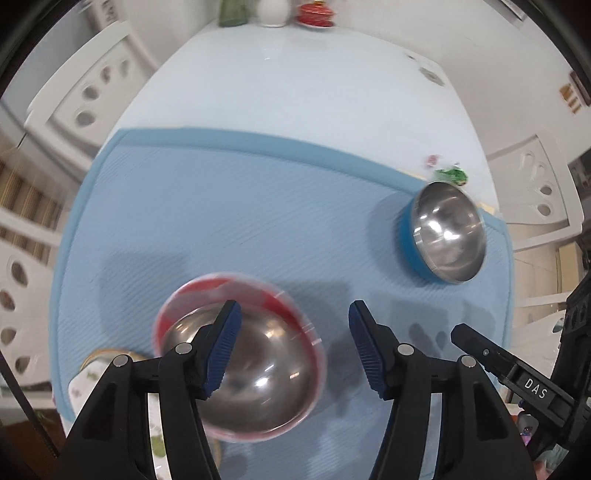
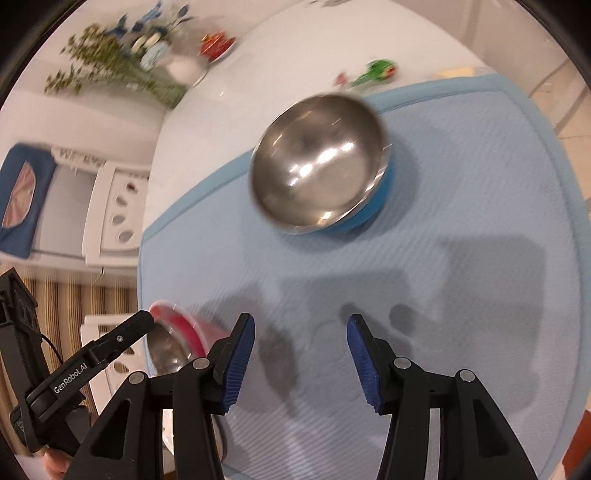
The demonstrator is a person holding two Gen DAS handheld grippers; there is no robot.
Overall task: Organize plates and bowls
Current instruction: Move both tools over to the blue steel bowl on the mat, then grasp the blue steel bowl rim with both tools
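A big blue mat (image 1: 229,206) lies on the white bench (image 1: 295,85). Two shiny metal bowls sit on the mat, well apart.

The red bowl (image 1: 240,365) is near the mat's near left corner. The left tool (image 1: 293,345) hangs over it. Its two blue fingers (image 1: 221,350) stand wide apart, and one of them is over the bowl's shiny inside. The other is over bare mat. The picture is blurry there, but the tool does not seem to grip the bowl.

The blue bowl (image 2: 317,162) sits close to the mat's far right corner. The right tool (image 2: 301,360) is over the bare middle of the mat, near the front edge. It is partly open and has nothing between its fingers.

A small green thing (image 2: 376,72) lies on the bench just past the blue bowl. A red dish (image 1: 316,14) and a white vase (image 1: 273,11) stand at the far edge of the bench. A patterned plate (image 1: 107,369) peeks out at the near left corner, beside the red bowl.
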